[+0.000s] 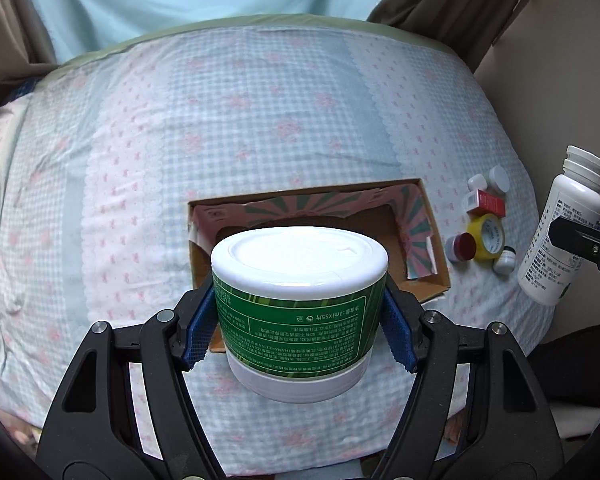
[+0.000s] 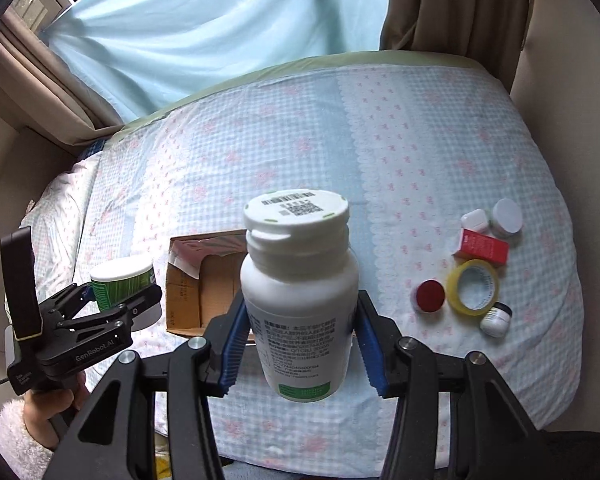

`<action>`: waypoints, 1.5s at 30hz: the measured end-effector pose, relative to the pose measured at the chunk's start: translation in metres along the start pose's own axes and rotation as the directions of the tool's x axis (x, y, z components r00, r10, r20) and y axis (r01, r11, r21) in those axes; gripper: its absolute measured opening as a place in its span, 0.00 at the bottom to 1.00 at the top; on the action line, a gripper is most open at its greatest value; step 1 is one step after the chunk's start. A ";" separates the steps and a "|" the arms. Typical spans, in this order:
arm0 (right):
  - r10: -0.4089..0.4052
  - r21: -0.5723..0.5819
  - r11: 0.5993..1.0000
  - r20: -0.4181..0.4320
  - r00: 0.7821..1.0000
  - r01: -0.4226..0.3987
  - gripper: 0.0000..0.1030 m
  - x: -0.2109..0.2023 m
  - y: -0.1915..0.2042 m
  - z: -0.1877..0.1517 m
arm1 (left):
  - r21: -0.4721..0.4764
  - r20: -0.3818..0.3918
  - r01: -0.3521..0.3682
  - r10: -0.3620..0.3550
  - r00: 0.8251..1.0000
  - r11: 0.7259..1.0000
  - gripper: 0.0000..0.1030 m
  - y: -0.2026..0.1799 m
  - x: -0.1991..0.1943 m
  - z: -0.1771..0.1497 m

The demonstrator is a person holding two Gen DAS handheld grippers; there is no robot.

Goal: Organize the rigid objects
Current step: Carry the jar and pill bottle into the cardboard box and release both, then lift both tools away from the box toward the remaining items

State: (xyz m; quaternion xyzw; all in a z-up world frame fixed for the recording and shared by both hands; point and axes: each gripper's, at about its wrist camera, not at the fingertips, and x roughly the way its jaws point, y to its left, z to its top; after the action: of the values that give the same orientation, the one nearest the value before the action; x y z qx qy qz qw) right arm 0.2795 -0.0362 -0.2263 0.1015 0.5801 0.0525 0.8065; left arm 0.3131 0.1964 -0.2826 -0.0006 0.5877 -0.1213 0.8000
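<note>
My left gripper is shut on a green-labelled white tub, held above the bed just in front of an open cardboard box. The tub also shows in the right wrist view, left of the box. My right gripper is shut on a tall white pill bottle, held upright over the bed, right of the box. The bottle also shows at the right edge of the left wrist view.
Small items lie on the bed at the right: a yellow tape roll, a red-lidded jar, a red carton, a small white jar, a white case and a white-lidded jar. Curtains hang behind the bed.
</note>
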 end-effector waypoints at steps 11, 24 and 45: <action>-0.052 -0.151 0.988 -0.212 0.976 0.020 0.45 0.145 0.050 0.006 | -0.076 -0.112 -0.014 0.006 0.994 0.997 0.66 0.044 0.111 0.011; 0.059 0.106 0.994 -0.395 0.917 -0.019 0.45 0.252 -0.006 -0.015 | -0.112 -0.242 -0.057 0.028 0.970 0.992 0.66 0.025 0.215 0.011; 0.110 0.158 0.986 -0.333 0.937 -0.060 1.00 0.211 -0.011 -0.040 | -0.129 -0.188 -0.022 -0.002 0.982 0.991 1.00 0.025 0.169 0.020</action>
State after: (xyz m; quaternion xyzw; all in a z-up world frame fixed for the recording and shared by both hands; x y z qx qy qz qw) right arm 0.3088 0.0001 -0.4362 0.1744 0.7080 0.0616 0.6815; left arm 0.3839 0.1853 -0.4393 -0.0387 0.6671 -0.0779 0.7399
